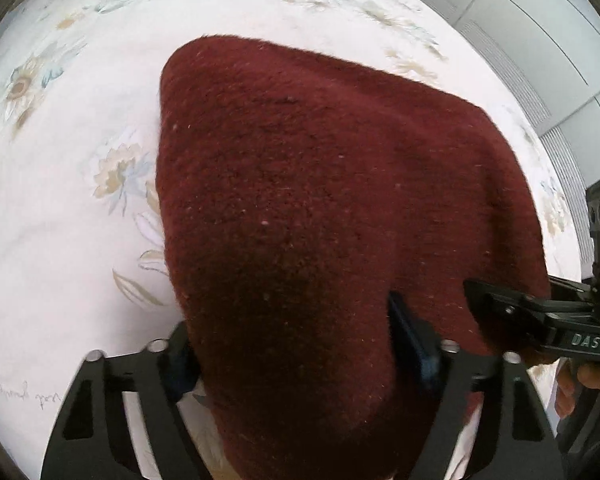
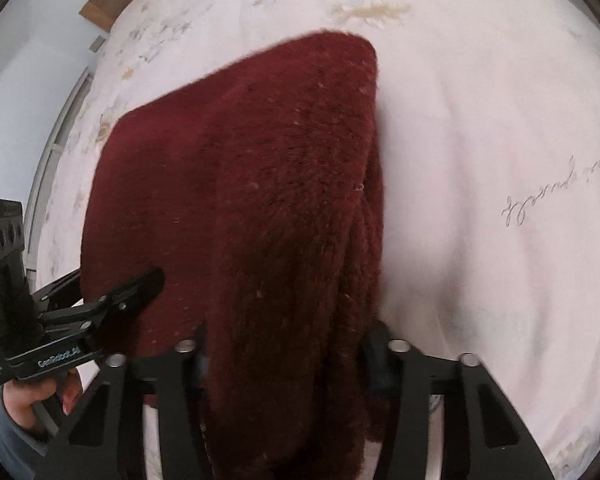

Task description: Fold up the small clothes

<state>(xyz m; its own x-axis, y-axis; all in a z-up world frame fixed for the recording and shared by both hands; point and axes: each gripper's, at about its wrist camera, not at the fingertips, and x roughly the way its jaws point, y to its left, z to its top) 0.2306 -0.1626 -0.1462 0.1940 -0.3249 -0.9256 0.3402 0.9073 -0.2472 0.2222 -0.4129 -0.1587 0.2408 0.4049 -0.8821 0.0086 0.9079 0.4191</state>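
Note:
A dark red knitted garment [image 1: 320,200] hangs over a white flowered bedsheet [image 1: 60,220], its far end draping down toward the sheet. My left gripper [image 1: 296,344] has the near edge of the cloth bunched between its fingers. My right gripper [image 2: 288,344] holds another bunch of the same garment [image 2: 268,200]. Each gripper shows in the other's view: the right gripper [image 1: 512,312] at the right edge of the left wrist view, the left gripper [image 2: 132,284] at the lower left of the right wrist view. Cloth covers the fingertips.
The bedsheet [image 2: 480,160] spreads around the garment, with cursive lettering [image 2: 556,188] printed on it. White cabinet doors [image 1: 540,40] stand beyond the bed at right. A wooden edge [image 2: 98,12] and a pale wall lie beyond the bed at left.

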